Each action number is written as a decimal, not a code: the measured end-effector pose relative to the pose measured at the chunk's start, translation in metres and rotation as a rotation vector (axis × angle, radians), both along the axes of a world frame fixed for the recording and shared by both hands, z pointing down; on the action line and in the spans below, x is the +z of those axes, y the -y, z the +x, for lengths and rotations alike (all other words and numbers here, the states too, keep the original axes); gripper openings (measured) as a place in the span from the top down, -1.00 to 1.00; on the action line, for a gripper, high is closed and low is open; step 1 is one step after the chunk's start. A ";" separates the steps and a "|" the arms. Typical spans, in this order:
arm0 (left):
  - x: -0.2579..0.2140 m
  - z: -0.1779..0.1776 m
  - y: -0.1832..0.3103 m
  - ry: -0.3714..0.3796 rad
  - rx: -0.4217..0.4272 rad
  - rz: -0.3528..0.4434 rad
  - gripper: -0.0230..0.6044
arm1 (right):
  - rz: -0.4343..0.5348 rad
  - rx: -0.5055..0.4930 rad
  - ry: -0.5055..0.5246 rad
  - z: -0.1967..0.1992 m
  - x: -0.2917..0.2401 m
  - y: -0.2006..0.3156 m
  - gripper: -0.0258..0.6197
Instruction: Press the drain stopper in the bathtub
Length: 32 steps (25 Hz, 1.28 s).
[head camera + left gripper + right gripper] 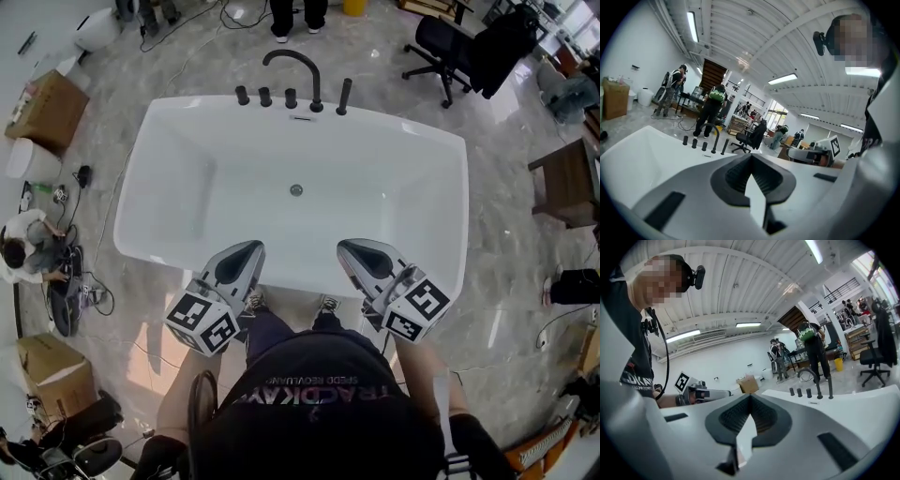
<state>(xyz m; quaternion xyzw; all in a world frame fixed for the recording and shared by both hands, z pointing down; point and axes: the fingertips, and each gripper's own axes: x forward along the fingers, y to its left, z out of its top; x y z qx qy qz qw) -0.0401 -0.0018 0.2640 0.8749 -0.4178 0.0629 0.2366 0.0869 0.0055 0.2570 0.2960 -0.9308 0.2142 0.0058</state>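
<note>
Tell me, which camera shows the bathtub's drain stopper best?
The head view. It looks steeply down into the bathtub, so the drain stopper shows as a small round disc on the tub floor, unobstructed. The left and right gripper views look across the rim toward the faucet and do not show the stopper.

Drain stopper (296, 190) in bathtub (178, 178), apparently central

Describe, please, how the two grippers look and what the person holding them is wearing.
The left gripper and the right gripper are light grey shells that taper to a point. Inside they have dark ribbed pads. Each carries at its rear a white cube with black square markers. The person wears a black T-shirt with pink lettering, and the forearms are uncovered.
</note>
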 end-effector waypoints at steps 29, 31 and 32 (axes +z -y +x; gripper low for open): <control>0.133 -0.107 0.049 0.159 0.014 -0.158 0.90 | -0.132 0.097 -0.167 -0.057 0.152 0.084 0.89; 0.145 -0.115 0.058 0.187 0.017 -0.136 0.90 | -0.145 0.096 -0.201 -0.061 0.172 0.095 0.89; 0.151 -0.117 0.062 0.204 0.021 -0.121 0.90 | -0.154 0.096 -0.218 -0.062 0.183 0.100 0.88</control>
